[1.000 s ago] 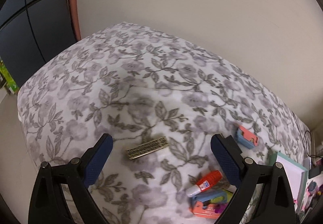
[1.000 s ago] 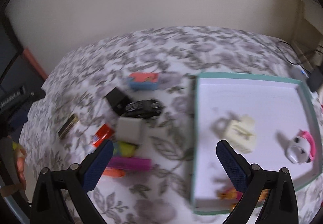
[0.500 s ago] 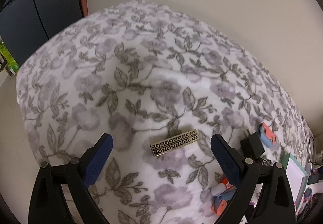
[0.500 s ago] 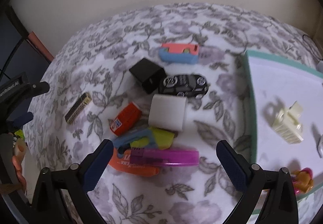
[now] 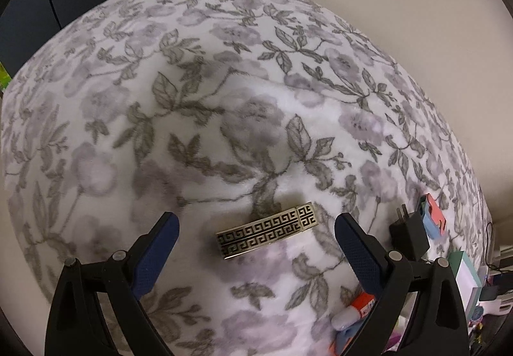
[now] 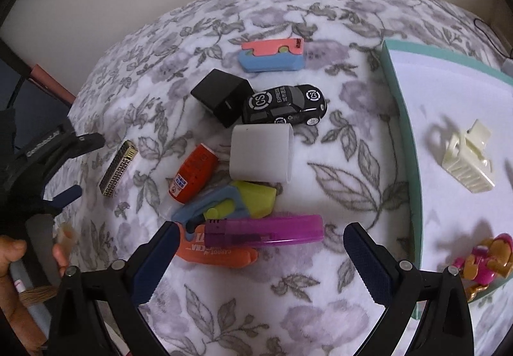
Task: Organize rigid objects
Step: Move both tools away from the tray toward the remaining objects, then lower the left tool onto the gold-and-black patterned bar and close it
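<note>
On surface: one harmonica (image 5: 267, 229) between left gripper (image 5: 256, 239) jaws, spread, untouched | right gripper (image 6: 259, 260) jaws spread over one lighter (image 6: 263, 231) | tray (image 6: 404, 138): one clip (image 6: 466, 160), one figure (image 6: 487, 256)

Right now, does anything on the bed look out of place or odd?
The gold patterned bar lies alone, apart from the pile of small things. In that pile, the purple lighter rests on top of the orange packet.

Your left tool (image 5: 255, 239): jaws spread wide, nothing gripped, low over the bed | your right tool (image 6: 256, 247): jaws wide apart, empty | your hand (image 6: 12, 263) grips the left handle
</note>
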A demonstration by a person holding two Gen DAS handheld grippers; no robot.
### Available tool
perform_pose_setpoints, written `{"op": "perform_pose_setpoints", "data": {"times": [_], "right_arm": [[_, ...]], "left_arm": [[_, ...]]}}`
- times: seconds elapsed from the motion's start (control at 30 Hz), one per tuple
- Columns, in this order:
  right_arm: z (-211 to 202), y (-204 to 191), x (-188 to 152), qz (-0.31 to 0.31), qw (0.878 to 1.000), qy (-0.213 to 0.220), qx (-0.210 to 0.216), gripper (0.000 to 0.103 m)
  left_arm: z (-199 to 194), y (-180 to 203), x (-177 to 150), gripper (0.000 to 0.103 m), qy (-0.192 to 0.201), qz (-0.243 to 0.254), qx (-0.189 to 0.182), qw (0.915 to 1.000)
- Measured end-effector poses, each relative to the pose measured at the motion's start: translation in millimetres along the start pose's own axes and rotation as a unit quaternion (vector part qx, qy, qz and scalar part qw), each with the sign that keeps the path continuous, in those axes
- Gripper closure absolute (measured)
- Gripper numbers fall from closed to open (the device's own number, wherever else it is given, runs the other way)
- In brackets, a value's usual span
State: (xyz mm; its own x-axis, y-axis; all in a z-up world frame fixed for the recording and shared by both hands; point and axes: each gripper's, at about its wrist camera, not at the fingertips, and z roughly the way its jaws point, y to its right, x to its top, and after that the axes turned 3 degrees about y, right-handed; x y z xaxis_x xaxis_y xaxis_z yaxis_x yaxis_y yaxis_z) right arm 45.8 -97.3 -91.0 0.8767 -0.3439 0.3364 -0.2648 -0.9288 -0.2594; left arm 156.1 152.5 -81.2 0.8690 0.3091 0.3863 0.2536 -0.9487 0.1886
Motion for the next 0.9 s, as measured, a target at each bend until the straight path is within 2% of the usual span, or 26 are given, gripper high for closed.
{"op": "perform_pose_setpoints", "data": {"times": [0.3, 0.47, 0.9], "right_arm": [[8, -1, -1, 0.001, 1.0, -0.019, -0.008, 0.0], [11, -1, -1, 0.006, 1.0, -0.027, -0.007, 0.0], [13, 7, -3, 0.025, 0.999, -0.038, -0.008, 0.0]], "left_arm": [[30, -2, 3, 0.005, -0.028, -0.005, 0.007, 0.9996], [34, 1, 6, 0.005, -0.027, 0.001, 0.012, 0.9996], [44, 27, 6, 0.006, -0.041, 0.042, 0.018, 0.9981]]}}
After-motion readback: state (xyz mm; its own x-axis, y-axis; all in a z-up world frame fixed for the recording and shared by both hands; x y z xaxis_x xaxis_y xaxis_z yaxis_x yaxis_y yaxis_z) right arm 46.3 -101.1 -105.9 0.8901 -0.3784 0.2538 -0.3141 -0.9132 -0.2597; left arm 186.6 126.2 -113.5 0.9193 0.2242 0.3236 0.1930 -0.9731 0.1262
